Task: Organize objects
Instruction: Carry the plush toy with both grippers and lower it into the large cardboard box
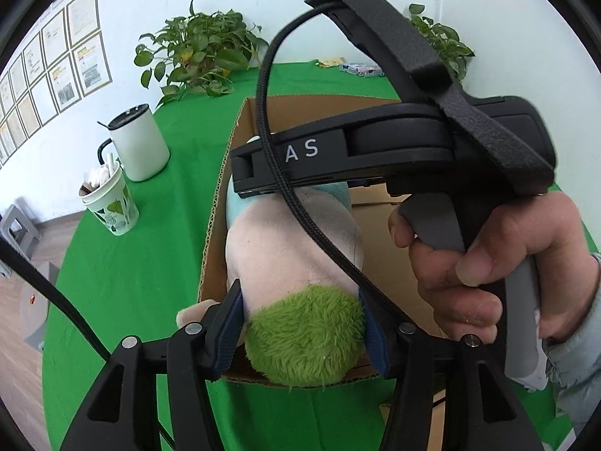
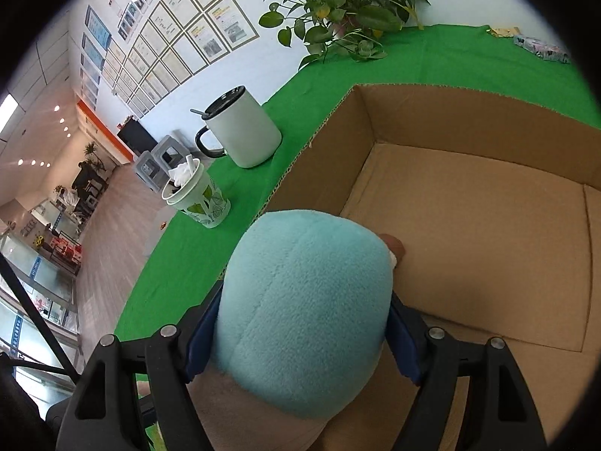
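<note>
A plush toy (image 1: 296, 263), pale pink with a green fuzzy end and a light blue end, hangs over the near left part of an open cardboard box (image 1: 221, 203). My left gripper (image 1: 300, 323) is shut on its green end. My right gripper (image 2: 300, 334) is shut on its light blue end (image 2: 304, 308). The right gripper's black body (image 1: 375, 150) and the hand on its handle show above the toy in the left wrist view. The box floor (image 2: 469, 233) is bare brown cardboard.
The box stands on a table with a green cloth (image 1: 131, 270). A white mug with a black handle (image 1: 139, 143) and a paper cup with tissue (image 1: 110, 203) stand left of the box. A potted plant (image 1: 199, 52) and small packets (image 2: 541, 49) sit at the back.
</note>
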